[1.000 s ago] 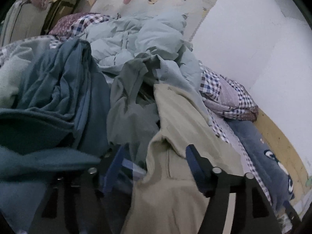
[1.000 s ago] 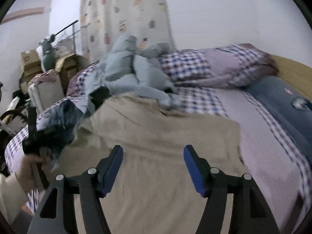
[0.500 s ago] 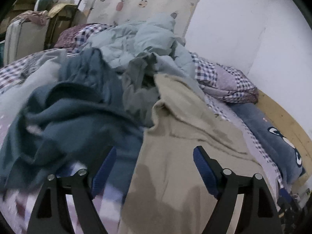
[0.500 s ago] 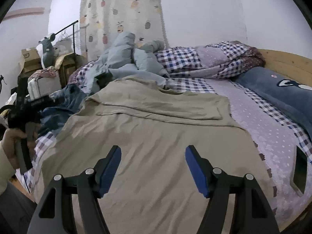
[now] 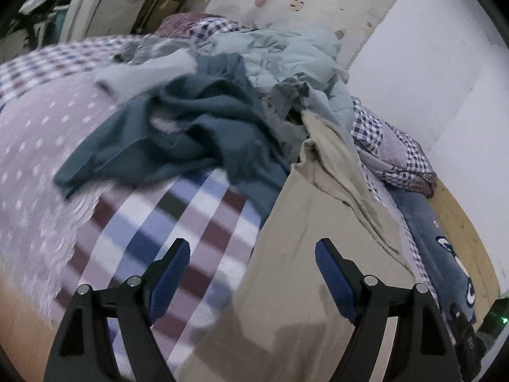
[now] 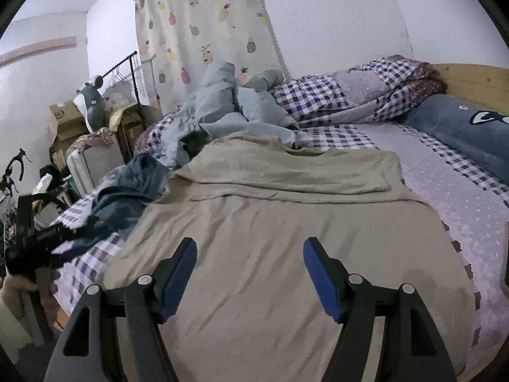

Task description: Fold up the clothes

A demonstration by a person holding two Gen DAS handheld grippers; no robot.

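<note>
A home bedroom. Wooden-framed bed [image 6: 477, 79] under checked bedding [image 6: 321, 98], with loose clothes [image 5: 191, 133] heaped on it and a blue pillow [image 6: 458, 133] at the headboard. Behind, a pineapple-print curtain [image 6: 203, 25], clothes rail [image 6: 127, 63], cardboard boxes [image 6: 65, 124].

Open room over flat beige garment [image 6: 286, 254] and bare sheet [image 6: 461, 210] to its right. Blocked at left/back by blue clothes heap [image 5: 191, 133], quilt [image 6: 222, 102], w/ pillow [image 6: 461, 133] far right.

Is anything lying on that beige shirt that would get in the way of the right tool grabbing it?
Nothing visible. The beige shirt lies bare under the open right tool; the dark blue garment sits beside its left edge.
</note>
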